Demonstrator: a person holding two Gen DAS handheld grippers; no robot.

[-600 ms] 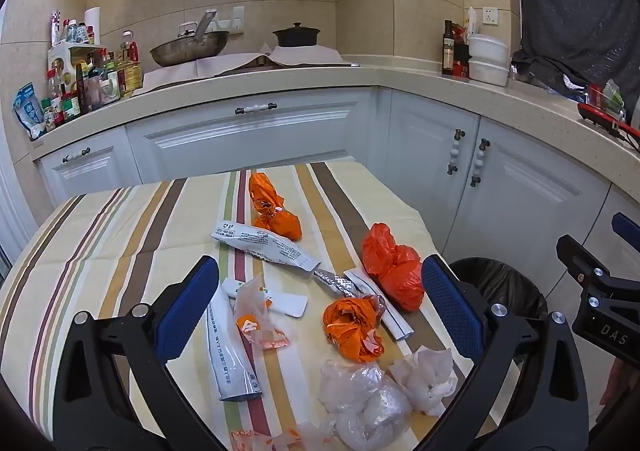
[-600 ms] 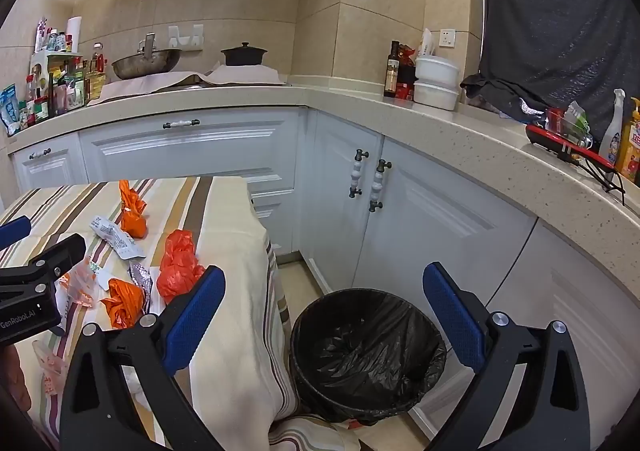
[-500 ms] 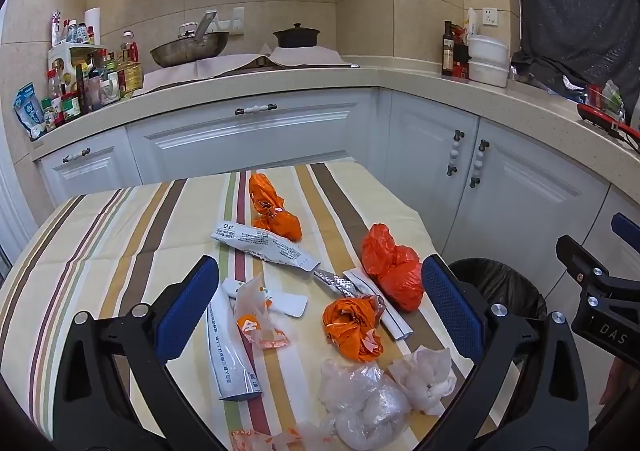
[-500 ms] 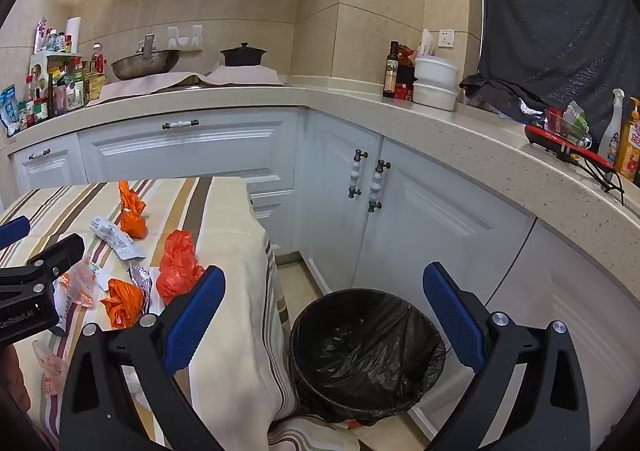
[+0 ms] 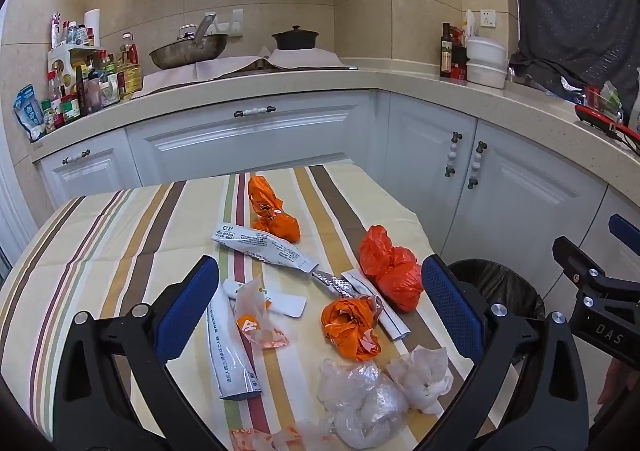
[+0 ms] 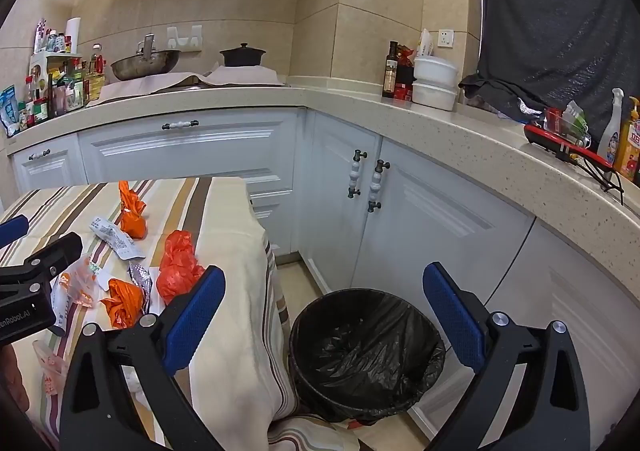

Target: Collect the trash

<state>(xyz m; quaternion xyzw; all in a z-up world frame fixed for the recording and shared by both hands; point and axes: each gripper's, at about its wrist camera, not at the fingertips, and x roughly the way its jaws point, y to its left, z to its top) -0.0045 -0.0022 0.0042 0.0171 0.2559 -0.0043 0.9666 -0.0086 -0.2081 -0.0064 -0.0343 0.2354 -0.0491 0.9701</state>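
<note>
The right claw (image 6: pixel 323 325) hangs wide open and empty above a round black-lined trash bin (image 6: pixel 366 351) on the floor. Just left, crumpled orange plastic bags (image 6: pixel 178 267) lie on the striped-cloth table (image 6: pixel 232 235).

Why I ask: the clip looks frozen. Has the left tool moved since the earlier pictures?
No. In the left wrist view the left tool frames the red bag and the cabinet handles just as before, open and empty.

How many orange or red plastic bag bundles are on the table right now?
3: one at the far middle, one red by the right edge, one crumpled orange nearer the left gripper. Small scraps excluded.
</note>
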